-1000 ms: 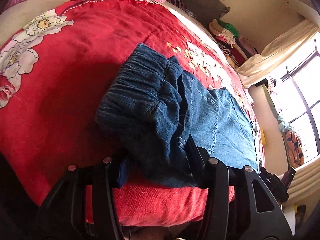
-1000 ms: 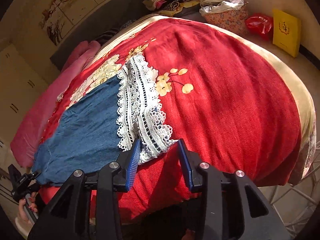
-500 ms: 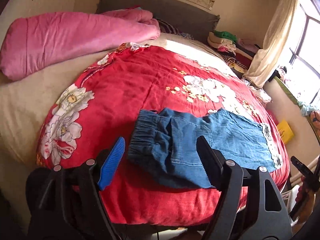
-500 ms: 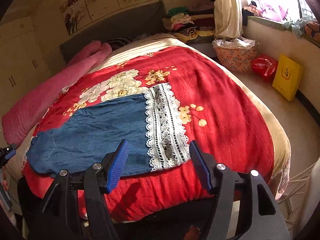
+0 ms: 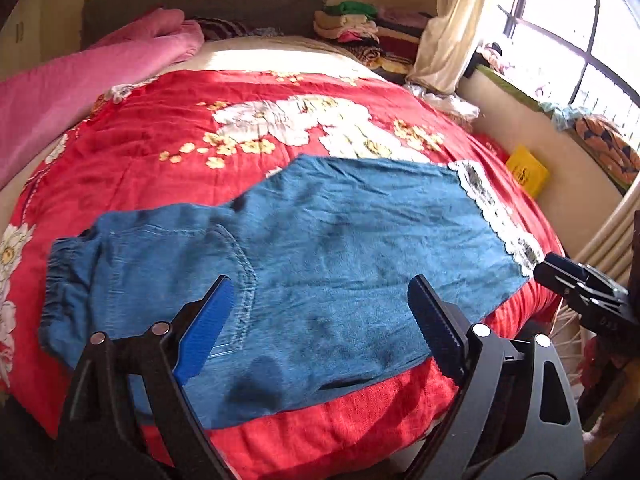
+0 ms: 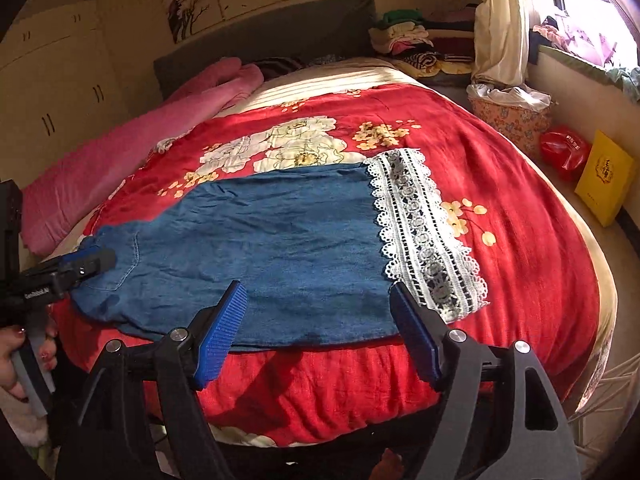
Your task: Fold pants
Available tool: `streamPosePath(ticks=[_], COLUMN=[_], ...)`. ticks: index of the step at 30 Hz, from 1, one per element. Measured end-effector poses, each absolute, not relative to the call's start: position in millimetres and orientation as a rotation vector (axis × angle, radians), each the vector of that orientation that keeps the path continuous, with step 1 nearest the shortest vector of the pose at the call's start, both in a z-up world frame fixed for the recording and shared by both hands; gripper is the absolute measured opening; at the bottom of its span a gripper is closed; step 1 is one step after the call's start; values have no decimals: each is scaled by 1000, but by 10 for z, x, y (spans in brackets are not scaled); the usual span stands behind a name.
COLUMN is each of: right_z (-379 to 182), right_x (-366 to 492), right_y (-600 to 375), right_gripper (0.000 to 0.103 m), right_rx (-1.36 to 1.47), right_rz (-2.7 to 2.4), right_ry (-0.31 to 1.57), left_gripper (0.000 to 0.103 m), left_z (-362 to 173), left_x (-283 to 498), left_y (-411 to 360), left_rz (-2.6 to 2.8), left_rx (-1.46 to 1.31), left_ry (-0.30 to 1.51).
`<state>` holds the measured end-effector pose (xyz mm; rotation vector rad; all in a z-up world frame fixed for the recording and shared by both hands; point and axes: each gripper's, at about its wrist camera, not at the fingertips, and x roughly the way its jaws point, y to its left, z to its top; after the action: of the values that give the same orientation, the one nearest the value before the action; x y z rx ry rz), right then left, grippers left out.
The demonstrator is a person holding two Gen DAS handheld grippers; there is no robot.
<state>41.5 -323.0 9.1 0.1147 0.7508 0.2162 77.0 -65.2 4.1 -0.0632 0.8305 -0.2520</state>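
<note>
Blue denim pants [image 5: 320, 256] lie flat on the red flowered bedspread [image 5: 256, 124], the elastic waistband at the left [image 5: 60, 280] and a white lace hem at the right [image 5: 496, 212]. They also show in the right wrist view [image 6: 280, 240], with the lace hem [image 6: 424, 232] to the right. My left gripper [image 5: 320, 320] is open and empty above the near edge of the pants. My right gripper [image 6: 316, 328] is open and empty above the near edge, close to the hem.
A pink duvet [image 5: 80, 76] lies along the far left of the bed. Folded clothes [image 5: 360, 28] are stacked by the headboard. A yellow box [image 6: 604, 176], a red bag [image 6: 564, 152] and a flowered basket [image 6: 516, 116] stand on the floor at the right.
Both grippers have let go of the pants, opened and pulled back from the bed. The pants now lie spread flat.
</note>
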Motion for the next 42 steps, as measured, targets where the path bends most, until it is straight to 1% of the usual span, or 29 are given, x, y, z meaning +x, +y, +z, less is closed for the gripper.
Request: streamPosePath(ticks=[4, 7, 11, 13, 15, 20, 23, 24, 25, 27, 35, 42], right_z=[-84, -232, -452, -515, -513, -280, -127, -88, -61, -26, -97, -270], right_x=[528, 599, 686, 701, 702, 566, 460, 431, 409, 372, 298, 339], right_y=[-3116, -3087, -3029, -3002, -3027, -3204, -3367, -3434, -3506, -3645, -4036, -4171], right_gripper=[73, 73, 73, 76, 76, 75, 76, 77, 78, 79, 82, 82], right_rx=[97, 105, 63, 46, 73, 182, 217, 233, 248, 282, 370, 432], right_rz=[231, 236, 216, 215, 225, 236, 207, 196, 182, 147, 63, 33], right_ry=[802, 848, 910, 907, 902, 833, 788, 777, 768, 754, 760, 791], left_gripper=[81, 82, 86, 89, 89, 89, 89, 89, 92, 93, 93, 93], left_z=[-289, -430, -500, -509, -505, -356, -136, -54, 7, 119, 403, 366], left_x=[858, 877, 897, 906, 902, 849, 784, 777, 789, 853, 1389, 1893], left_y=[-804, -834, -858, -866, -873, -872, -924, -950, -985, -1084, -1648, -2034], left_rz=[-246, -234, -234, -237, -237, -273, -314, -328, -343, -378, -468, -542], left_rx=[-3, 31, 45, 38, 35, -1, -4, -2, 0, 13, 143, 193], left_ry=[910, 943, 951, 948, 946, 969, 928, 912, 903, 891, 835, 860])
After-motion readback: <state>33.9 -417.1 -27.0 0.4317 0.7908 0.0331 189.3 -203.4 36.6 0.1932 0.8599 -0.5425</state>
